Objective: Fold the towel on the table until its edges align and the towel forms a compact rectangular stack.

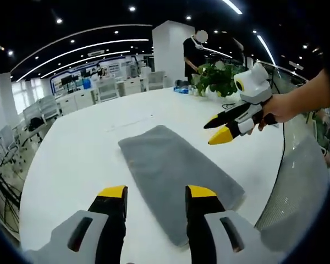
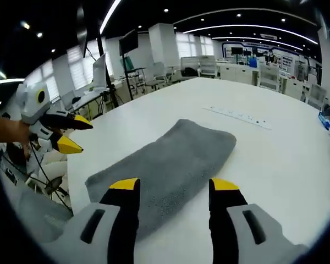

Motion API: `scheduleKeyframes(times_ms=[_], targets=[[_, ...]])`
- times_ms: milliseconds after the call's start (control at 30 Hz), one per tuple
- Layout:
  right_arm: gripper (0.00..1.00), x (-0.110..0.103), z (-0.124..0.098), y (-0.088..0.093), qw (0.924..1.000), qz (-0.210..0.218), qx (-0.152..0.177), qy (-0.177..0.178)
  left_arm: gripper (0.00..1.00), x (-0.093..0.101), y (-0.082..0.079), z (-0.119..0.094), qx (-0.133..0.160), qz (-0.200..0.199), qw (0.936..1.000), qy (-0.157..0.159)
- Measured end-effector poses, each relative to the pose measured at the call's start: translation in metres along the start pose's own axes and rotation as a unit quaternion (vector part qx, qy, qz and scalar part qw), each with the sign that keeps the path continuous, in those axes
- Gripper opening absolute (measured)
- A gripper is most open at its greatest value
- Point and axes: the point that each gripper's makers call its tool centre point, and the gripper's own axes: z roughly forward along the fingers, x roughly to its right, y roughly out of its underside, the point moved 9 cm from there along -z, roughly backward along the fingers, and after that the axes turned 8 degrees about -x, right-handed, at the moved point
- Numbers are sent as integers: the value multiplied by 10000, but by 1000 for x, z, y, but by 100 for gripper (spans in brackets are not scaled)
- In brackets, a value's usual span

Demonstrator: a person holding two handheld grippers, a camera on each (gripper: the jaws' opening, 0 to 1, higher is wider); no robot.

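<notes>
Looking along your left tool [image 1: 155, 191]: jaws spread wide, empty, hovering above the near end of the towel [image 1: 179, 176]. Towel lies flat on the white desk [image 1: 71, 159] as one long grey strip, running away from you, far end rounded. Nothing sits on it. Right of it, your right tool [image 1: 220, 129] hangs over the desk, clear of the cloth, jaws parted a little, nothing between them; your hand [image 1: 283, 107] grips its handle. Behind that, a potted plant [image 1: 220, 77] stands at the desk's far edge, with a person [image 1: 193, 52] beside it. A black cable [image 1: 283, 146] runs along the right edge. Rows of desks and chairs in the back, too small to read.

Right gripper view: left tool [image 2: 71, 133] at the left, off the desk edge, jaws apart, empty. Towel [image 2: 170, 165] in the middle, lengthwise, its near end hidden behind the right tool [image 2: 175, 186], which is wide and empty. Faint marks on the desk [image 2: 275, 159] past the towel — can't make them out.
</notes>
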Motion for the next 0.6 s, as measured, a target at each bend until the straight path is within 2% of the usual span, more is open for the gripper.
scheduleKeyframes(times_ms=[400, 600], targets=[[41, -10, 9, 27, 9996, 127, -242, -108, 38, -7, 3, 21, -287, 194, 9991, 226], [37, -18, 14, 34, 9990, 81, -432, -113, 34, -14, 14, 35, -565, 164, 9977, 346]])
